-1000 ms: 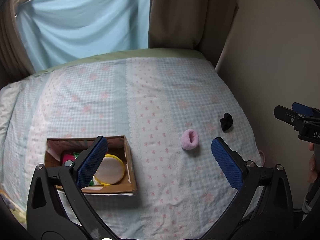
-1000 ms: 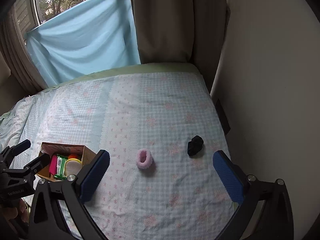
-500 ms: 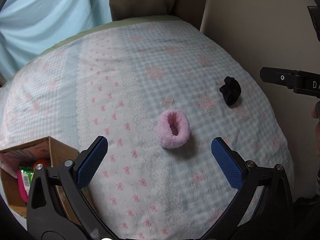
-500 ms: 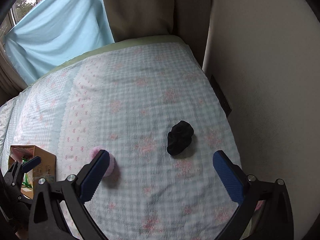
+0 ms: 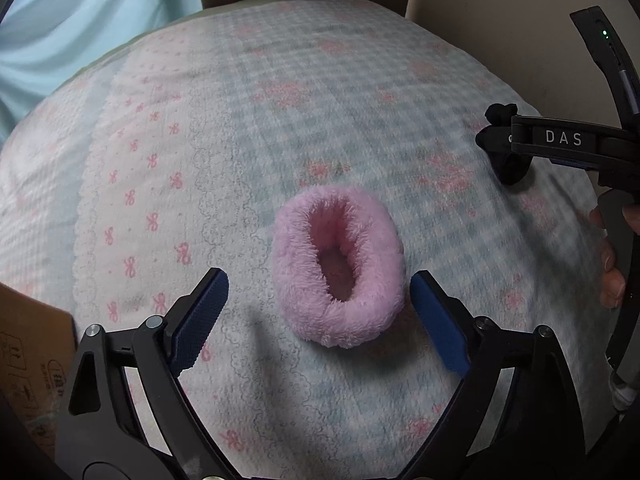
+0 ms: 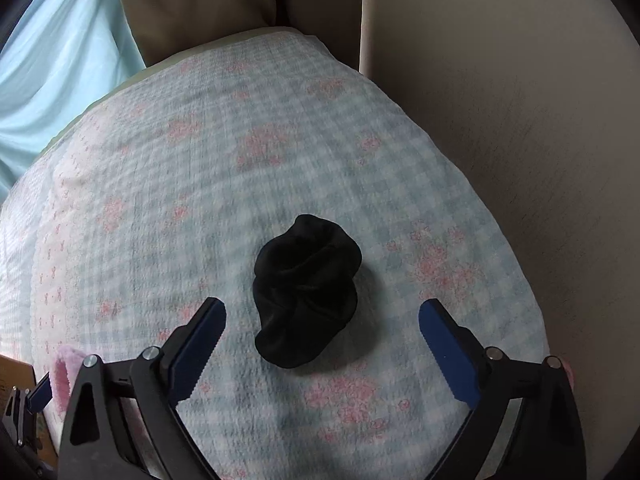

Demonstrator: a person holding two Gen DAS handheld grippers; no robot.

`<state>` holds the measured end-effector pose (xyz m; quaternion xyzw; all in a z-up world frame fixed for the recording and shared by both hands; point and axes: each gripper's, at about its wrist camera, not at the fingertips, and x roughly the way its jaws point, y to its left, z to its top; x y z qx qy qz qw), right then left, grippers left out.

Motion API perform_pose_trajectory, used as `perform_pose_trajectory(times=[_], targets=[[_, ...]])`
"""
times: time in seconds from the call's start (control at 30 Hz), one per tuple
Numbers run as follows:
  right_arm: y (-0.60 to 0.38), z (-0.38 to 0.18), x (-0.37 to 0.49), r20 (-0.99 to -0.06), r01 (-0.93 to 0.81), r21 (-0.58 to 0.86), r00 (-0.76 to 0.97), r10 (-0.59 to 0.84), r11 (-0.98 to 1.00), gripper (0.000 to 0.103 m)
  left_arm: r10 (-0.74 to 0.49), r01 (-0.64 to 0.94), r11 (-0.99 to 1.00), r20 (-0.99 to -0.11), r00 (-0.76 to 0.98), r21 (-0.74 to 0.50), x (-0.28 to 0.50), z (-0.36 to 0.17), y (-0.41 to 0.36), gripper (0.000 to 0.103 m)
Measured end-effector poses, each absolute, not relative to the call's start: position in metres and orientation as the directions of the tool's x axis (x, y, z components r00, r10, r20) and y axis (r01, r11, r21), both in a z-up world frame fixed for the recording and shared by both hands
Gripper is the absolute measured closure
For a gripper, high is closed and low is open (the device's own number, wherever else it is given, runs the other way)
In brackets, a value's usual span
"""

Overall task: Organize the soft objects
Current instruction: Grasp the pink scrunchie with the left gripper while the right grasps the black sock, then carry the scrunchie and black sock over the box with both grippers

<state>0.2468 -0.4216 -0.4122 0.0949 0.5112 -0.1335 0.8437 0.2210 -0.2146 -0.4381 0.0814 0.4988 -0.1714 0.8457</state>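
Observation:
A fluffy pink ring (image 5: 372,240) lies on the checked bedcover (image 5: 280,120). My left gripper (image 5: 318,276) hangs low over the ring and straddles its near half. Its jaws are closing, and the blue pads stand clear of the fluff on both sides. To the right lies a black rolled sock (image 6: 306,288). My right gripper (image 6: 320,304) straddles it the same way, its jaws closing with gaps on both sides. In the left wrist view the black sock (image 5: 508,168) shows partly behind a right gripper finger (image 5: 560,140). The pink ring (image 6: 66,364) peeks in at the right wrist view's lower left.
A cardboard box (image 5: 32,360) sits at the left edge, mostly out of frame. A beige wall (image 6: 520,120) runs close along the bed's right side. Brown and light blue curtains (image 6: 60,60) hang behind the bed. A person's hand (image 5: 612,276) grips the right tool.
Both grippers have dropped toward the bed. The pink ring and the black sock now sit large between the fingers. The box has slid almost out of the left view, and both jaws have narrowed slightly.

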Motion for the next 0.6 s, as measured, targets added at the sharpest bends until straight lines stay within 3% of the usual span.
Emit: perform_pose_trajectory(times=[0.13,0.2,0.23,0.3,0.43,0.6], targets=[[-0.421,-0.417,0.252,-0.882,0.328,0.020,0.450,-0.137,0.945,0.011,-0.212,0.356,0.933,-0.874,0.438,-0.048,0.228,-0.443,-0.215,0.019],[-0.422,-0.421,0.255,-0.887,0.327,0.024,0.443,-0.131,0.945,0.029,-0.214,0.352,0.934,-0.875,0.435,-0.053,0.230,-0.445,-0.216,0.029],[-0.421,-0.424,0.257,-0.890,0.328,0.021,0.436,-0.131,0.945,0.035,-0.212,0.350,0.935,-0.876,0.434,-0.052,0.231,-0.446,-0.216,0.032],[-0.422,-0.425,0.257,-0.888,0.335,0.018,0.438,-0.139,0.942,0.043,-0.209,0.348,0.936,-0.882,0.422,-0.056,0.232,-0.448,-0.217,0.049],[-0.422,-0.424,0.256,-0.887,0.340,0.030,0.443,-0.131,0.940,0.070,-0.225,0.352,0.933,-0.886,0.405,-0.076,0.232,-0.448,-0.219,0.057],[-0.422,-0.422,0.261,-0.892,0.332,0.053,0.440,-0.105,0.942,0.074,-0.211,0.350,0.935,-0.887,0.410,-0.060,0.229,-0.444,-0.220,0.063]])
